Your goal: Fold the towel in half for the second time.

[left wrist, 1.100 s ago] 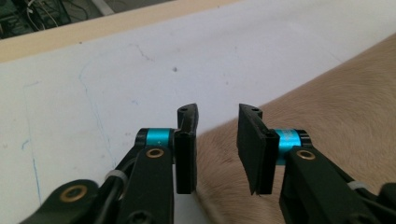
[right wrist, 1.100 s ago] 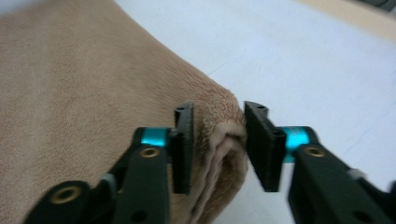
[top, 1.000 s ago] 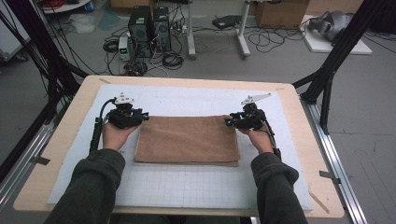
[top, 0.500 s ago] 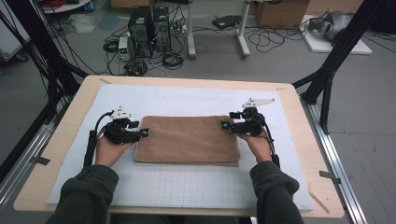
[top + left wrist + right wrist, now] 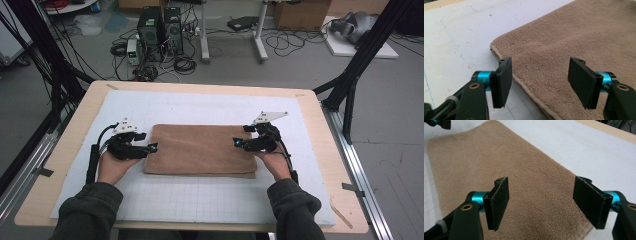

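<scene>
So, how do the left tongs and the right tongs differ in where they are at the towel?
The left tongs sit at the towel's left edge, its hem running between the jaws; the right tongs sit at its right edge, fully over the cloth. The left tongs point toward the right, the right tongs toward the left. Both have just been opening, stand open and grip nothing.

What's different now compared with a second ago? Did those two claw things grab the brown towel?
No grab yet. Both jaws have just been opening. The left hand-held gripper moved in over the left end of the folded brown towel, and the right hand-held gripper moved in over its right end; both are open above it. The towel stayed flat on the white mat.
</scene>
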`<state>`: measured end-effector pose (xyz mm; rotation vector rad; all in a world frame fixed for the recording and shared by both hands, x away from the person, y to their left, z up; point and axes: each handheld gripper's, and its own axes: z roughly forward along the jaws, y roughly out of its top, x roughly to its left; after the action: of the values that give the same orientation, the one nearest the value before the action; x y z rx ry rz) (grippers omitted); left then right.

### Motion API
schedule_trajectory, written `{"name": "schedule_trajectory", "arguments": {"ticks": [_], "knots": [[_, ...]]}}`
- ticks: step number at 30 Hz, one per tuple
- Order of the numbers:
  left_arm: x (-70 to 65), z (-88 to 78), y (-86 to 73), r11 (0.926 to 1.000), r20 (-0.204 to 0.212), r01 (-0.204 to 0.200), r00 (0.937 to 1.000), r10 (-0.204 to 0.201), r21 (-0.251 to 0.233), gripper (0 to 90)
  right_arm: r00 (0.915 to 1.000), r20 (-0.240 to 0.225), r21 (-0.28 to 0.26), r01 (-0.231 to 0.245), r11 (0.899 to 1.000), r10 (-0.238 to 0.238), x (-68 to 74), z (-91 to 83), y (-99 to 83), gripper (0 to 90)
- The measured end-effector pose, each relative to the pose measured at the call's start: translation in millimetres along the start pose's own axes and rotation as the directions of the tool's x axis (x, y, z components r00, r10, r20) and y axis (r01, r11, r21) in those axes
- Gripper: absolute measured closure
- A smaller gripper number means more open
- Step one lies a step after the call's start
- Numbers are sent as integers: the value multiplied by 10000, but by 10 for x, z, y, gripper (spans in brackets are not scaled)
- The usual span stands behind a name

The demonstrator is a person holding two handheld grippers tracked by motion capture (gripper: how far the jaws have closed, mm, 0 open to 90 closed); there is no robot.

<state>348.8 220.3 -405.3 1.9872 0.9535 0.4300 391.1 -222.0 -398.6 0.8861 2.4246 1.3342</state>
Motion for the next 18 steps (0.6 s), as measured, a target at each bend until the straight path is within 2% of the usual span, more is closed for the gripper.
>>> {"name": "schedule_trajectory", "arguments": {"ticks": [3,7,13,18], "knots": [[-21,-50,5,10000,80,-41,10000,41,3,330,9999,-3,-54,167,9998,-167,51,-45,-3,279],[-67,-121,13,9996,151,-286,9995,286,-25,301,9998,51,-121,197,9997,-197,114,-107,-41,274],[-86,-189,-11,9994,140,-264,9995,266,-203,276,10000,-37,-646,-88,9979,86,153,-187,-130,266],[-96,-240,-73,9995,77,-207,9998,209,-232,253,10000,4,-620,16,9981,-16,206,-220,-188,253]]}}
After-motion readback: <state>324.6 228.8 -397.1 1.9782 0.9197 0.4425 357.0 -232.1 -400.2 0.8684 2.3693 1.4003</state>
